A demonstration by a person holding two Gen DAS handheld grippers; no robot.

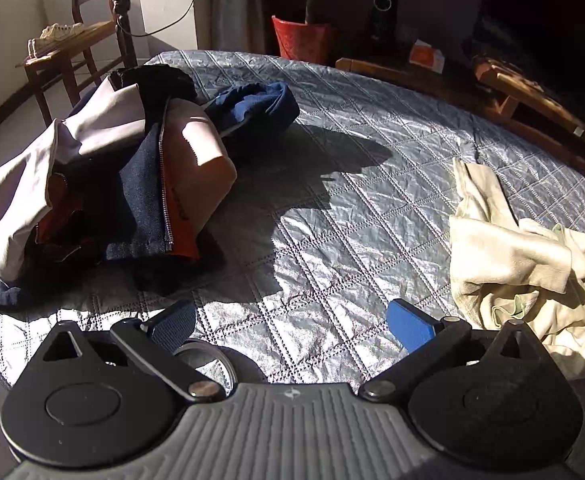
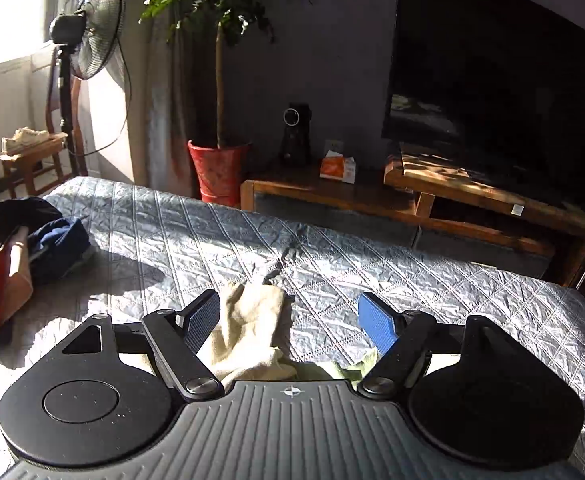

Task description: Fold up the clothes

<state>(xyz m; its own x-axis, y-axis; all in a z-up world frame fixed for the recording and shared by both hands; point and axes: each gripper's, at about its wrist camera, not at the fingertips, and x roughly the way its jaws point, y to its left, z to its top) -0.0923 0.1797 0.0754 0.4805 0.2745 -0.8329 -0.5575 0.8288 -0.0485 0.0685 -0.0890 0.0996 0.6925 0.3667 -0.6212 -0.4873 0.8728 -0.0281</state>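
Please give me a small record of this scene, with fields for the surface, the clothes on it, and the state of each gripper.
surface: quilted grey cover
cream garment: crumpled, alone on the right side, not folded
clothes pile: mixed heap on the left, with denim, beige and blue pieces
left gripper: open, holds nothing, over bare cover
right gripper: open, over the cream garment, pads not pressing it
folded items: none seen

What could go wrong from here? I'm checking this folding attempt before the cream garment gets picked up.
1. The cream garment lies crumpled, so a pinch may catch several layers and fold it unevenly.
2. The right gripper is open with the cloth's end by its left pad only; closing may miss the edge.
3. The clothes pile sits close by; spreading the garment might snag it.
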